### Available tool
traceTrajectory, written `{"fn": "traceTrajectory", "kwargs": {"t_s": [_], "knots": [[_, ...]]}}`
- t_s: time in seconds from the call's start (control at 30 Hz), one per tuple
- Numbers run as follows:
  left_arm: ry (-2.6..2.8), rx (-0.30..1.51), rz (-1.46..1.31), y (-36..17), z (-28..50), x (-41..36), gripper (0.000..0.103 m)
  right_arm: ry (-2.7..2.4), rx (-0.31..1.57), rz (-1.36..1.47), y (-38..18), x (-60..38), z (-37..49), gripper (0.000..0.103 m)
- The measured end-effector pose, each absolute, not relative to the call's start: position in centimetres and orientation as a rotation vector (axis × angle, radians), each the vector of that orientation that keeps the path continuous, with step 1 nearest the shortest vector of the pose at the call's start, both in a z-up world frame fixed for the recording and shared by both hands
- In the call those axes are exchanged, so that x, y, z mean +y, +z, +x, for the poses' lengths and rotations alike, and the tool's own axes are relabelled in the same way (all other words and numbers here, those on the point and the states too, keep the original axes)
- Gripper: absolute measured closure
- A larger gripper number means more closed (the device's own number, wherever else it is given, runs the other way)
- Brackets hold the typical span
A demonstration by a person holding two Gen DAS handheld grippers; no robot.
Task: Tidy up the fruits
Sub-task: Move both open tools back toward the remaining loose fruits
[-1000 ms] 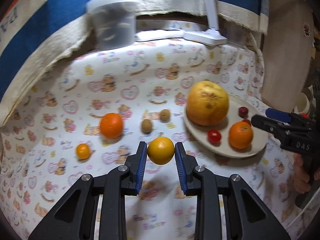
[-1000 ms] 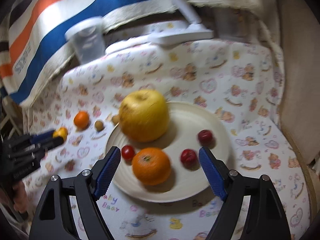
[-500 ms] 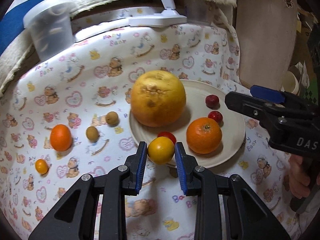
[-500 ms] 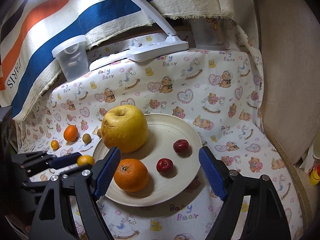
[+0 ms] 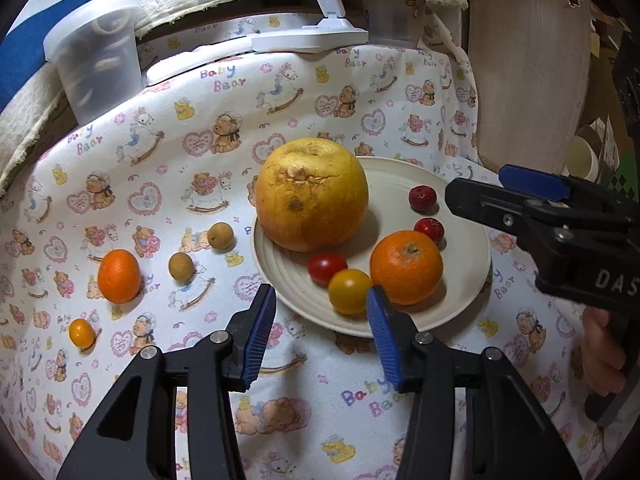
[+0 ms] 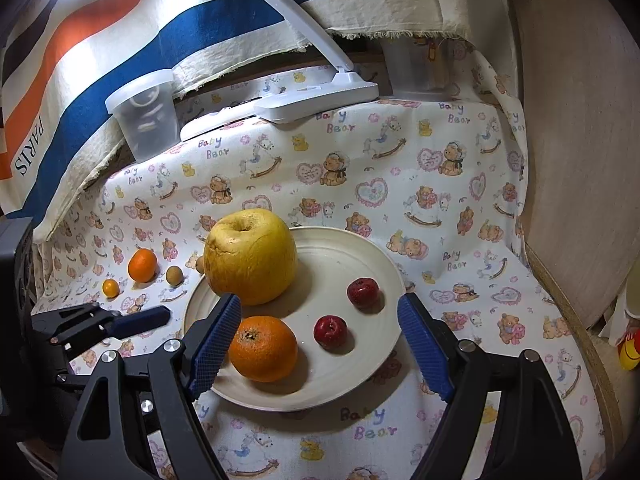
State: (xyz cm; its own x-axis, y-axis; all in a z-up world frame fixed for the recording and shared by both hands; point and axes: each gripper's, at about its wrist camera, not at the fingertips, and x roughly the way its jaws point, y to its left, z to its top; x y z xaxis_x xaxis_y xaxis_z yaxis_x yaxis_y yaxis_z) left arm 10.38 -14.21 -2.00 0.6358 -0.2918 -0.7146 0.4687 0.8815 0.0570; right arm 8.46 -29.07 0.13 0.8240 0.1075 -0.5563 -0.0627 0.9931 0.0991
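Note:
My left gripper (image 5: 322,312) is open at the near rim of the cream plate (image 5: 460,312). A small yellow-orange fruit (image 5: 350,291) lies on the plate just ahead of its fingers, free. The plate also holds a big yellow pomelo (image 5: 312,194), an orange (image 5: 406,266), a cherry tomato (image 5: 326,267) and two small red fruits (image 5: 422,198). On the cloth to the left lie a mandarin (image 5: 119,276), two brown longans (image 5: 181,266) and a tiny orange fruit (image 5: 81,333). My right gripper (image 6: 320,334) is open and empty, hovering over the plate's (image 6: 376,264) near side.
A clear plastic tub (image 5: 98,60) and a white desk lamp base (image 5: 310,38) stand at the back of the bear-print cloth. A striped towel (image 6: 120,40) hangs behind. A beige wall (image 6: 580,140) borders the right side. The right gripper body (image 5: 560,236) shows right of the plate.
My left gripper carried the yellow-orange fruit right to the plate, opened and let it go onto the plate. The right gripper stayed open and drew back a little.

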Motion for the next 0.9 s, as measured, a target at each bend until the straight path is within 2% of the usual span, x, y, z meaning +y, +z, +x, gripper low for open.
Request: {"fn": "traceTrajectory", "kwargs": {"t_s": [0.2,0.27,0.43,0.9], "knots": [[-0.396,0.719,0.261,-1.0,9.5,-12.7,0.055,0.082,0.595,0.09,0.0,-29.5,8.7,0.021],[-0.378,0.698,0.249,-0.5,9.2,-12.0,0.048,0.09,0.587,0.093,0.1,-29.5,8.6,0.021],[-0.345,0.657,0.207,0.9,8.5,-10.1,0.041,0.102,0.552,0.075,0.6,-29.1,7.9,0.021],[-0.271,0.591,0.157,3.2,7.1,-5.9,0.034,0.118,0.531,0.057,0.5,-28.5,7.9,0.021]]}}
